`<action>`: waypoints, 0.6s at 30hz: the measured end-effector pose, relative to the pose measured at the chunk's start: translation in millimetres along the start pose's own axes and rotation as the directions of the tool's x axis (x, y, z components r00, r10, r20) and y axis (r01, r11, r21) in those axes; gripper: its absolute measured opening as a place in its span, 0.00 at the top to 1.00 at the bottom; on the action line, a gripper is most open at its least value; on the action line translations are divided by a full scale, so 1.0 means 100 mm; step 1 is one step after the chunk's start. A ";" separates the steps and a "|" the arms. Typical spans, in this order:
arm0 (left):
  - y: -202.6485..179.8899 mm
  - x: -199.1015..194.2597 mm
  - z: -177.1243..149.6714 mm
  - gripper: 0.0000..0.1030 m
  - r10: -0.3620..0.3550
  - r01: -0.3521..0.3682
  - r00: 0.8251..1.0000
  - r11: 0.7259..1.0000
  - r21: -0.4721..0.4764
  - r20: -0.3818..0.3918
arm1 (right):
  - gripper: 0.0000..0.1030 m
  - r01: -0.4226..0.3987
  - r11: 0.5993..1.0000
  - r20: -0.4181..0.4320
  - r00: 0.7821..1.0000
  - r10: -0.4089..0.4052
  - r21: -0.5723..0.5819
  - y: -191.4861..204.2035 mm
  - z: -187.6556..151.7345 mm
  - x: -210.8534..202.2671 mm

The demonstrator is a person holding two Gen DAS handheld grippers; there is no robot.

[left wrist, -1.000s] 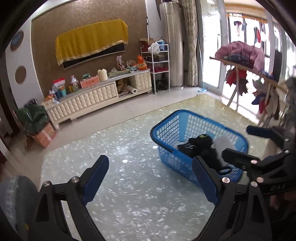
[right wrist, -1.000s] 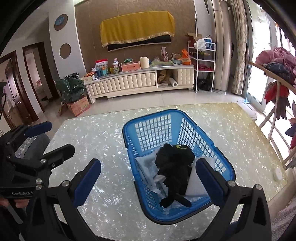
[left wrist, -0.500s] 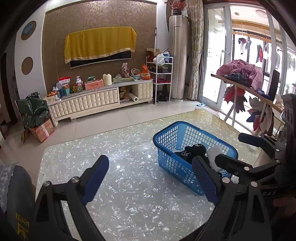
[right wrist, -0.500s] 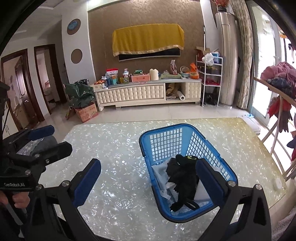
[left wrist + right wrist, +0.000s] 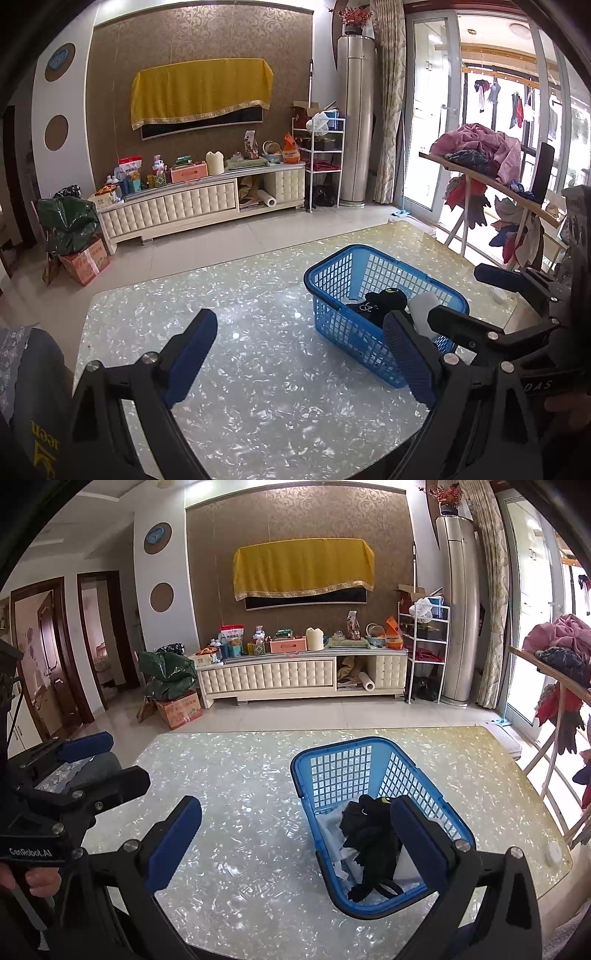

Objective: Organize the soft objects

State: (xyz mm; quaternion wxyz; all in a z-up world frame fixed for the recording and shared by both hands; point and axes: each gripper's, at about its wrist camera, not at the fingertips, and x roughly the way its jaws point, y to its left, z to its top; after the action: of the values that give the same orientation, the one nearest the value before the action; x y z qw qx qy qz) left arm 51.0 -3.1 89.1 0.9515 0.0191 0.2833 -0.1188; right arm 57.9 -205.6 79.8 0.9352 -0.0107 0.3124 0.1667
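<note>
- Hovering over the bench (image 5: 258,406), both grippers empty; judging by the bare top, the sorting step looks done or nearly so, w/ the soft things already in the basket.
- Left gripper (image 5: 295,354): fingers spread wide, nothing btwn them, only bench below. Blue ribbed pads on black frames.
- Bench: glossy, pearly white flake pattern, hard & slick; yellowish toward the window side. No loose soft item seen on it.
- Basket (image 5: 332,771): blue plastic, rectangular w/ rounded corners, lattice walls, solid rim. Sits right of centre on the bench.
- Inside it: black plush (image 5: 369,830), floppy, w/ a small yellow-green mark near the top, lying over pale cloth (image 5: 332,827), thin & crumpled. Both look limp, would sag if lifted.
- Right gripper (image 5: 295,834): fingers wide apart too, holding nothing; its right finger overlaps the basket in view, contact can't be told.
- Next move, my guess: check for leftovers; if any, close gently on the bulk & drop in the basket. Otherwise pull both grippers clear.
</note>
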 end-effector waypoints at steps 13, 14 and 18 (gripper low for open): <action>-0.04 -0.05 -0.01 0.12 0.000 0.000 1.000 1.000 0.005 0.012 | 0.00 0.003 1.000 0.008 1.000 -0.003 0.004 0.01 -0.04 -0.07; -0.04 -0.06 -0.01 0.12 0.002 -0.002 1.000 1.000 0.003 0.014 | 0.00 0.004 1.000 0.011 1.000 -0.004 0.004 0.01 -0.04 -0.07; -0.04 -0.07 -0.02 0.12 0.011 -0.011 1.000 1.000 -0.003 0.019 | 0.00 0.002 1.000 0.015 1.000 -0.002 0.006 0.02 -0.05 -0.08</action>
State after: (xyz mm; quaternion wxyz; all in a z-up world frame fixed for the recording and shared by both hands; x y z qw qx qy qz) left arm 43.1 -5.2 91.8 0.9547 0.0183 0.2744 -0.1136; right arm 47.8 -206.6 80.5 0.9377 -0.0071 0.3057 0.1649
